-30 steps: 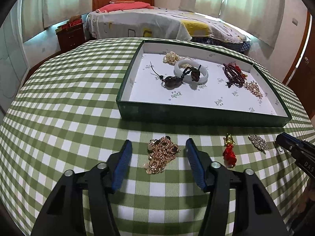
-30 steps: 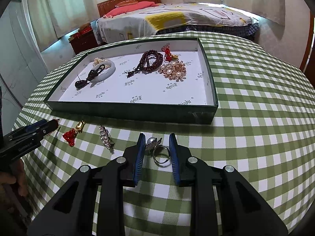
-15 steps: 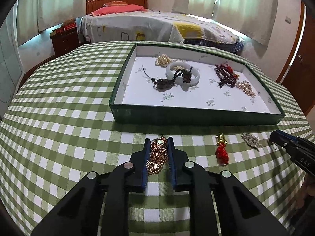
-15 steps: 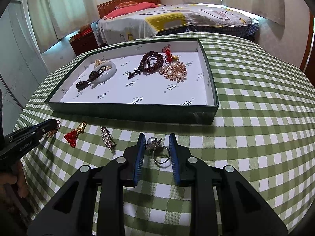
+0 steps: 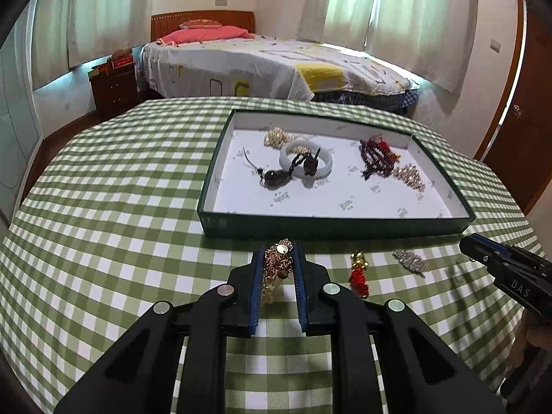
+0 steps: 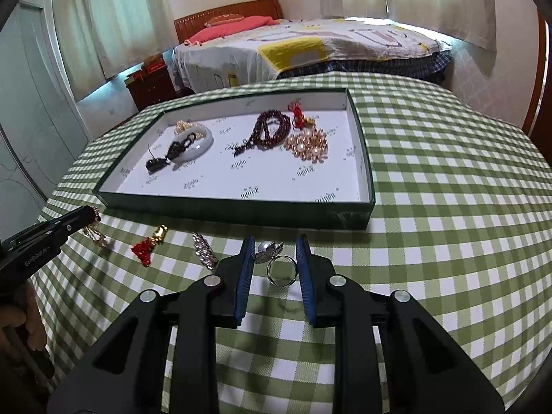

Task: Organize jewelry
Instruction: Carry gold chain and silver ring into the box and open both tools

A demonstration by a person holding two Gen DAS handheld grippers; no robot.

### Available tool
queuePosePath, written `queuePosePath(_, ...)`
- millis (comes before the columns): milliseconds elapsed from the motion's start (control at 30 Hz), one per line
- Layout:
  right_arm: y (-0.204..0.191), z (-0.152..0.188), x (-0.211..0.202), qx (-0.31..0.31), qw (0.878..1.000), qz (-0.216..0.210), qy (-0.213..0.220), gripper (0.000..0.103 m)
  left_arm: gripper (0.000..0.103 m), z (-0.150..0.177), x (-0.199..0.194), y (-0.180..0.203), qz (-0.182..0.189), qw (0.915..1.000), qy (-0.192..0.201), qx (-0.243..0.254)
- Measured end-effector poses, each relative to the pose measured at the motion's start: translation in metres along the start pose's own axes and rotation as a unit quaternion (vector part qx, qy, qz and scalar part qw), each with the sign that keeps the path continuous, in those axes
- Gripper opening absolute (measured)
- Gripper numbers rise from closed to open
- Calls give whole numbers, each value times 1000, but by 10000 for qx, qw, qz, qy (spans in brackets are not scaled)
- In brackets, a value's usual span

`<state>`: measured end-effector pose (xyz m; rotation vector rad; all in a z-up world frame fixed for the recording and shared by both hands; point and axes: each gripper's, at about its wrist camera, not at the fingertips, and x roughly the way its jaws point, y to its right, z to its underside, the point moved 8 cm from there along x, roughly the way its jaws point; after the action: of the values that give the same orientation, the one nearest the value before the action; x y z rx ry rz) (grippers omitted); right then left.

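My left gripper (image 5: 278, 249) is shut on a gold chain bracelet (image 5: 276, 269), which hangs a little above the green checked tablecloth, just in front of the green tray (image 5: 310, 227). In the right wrist view that gripper (image 6: 88, 215) shows at the left with the chain (image 6: 94, 236) dangling from it. My right gripper (image 6: 275, 241) is low over the cloth. A silver ring with a pearl ornament (image 6: 281, 269) sits between its blue pads, which stand against its sides. Between the two lie a red tassel charm (image 6: 145, 248) and a rhinestone brooch (image 6: 205, 250).
The white-lined tray (image 6: 241, 212) holds a white bangle (image 6: 196, 138), dark red beads (image 6: 270, 129), a pearl brooch (image 6: 308, 145) and other pieces. A bed and a nightstand stand beyond the round table. A hand (image 6: 20, 324) shows at the left edge.
The left jaws closed on the gold chain and lifted it off the cloth, toward the tray. The right gripper and the ring stayed put.
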<state>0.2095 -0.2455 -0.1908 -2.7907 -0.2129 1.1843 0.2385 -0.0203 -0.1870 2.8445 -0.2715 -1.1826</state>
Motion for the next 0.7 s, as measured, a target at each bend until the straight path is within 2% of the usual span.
queuePosePath(333, -8, -21, -30, -3, 9993, -98, 372, 24, 17, -27, -30, 12, 142, 9989, 439, 28)
queuePosePath(700, -13, -72, -35, -141, 9967, -125, 792, 25, 17, -82, -35, 25, 322, 9951, 935, 94)
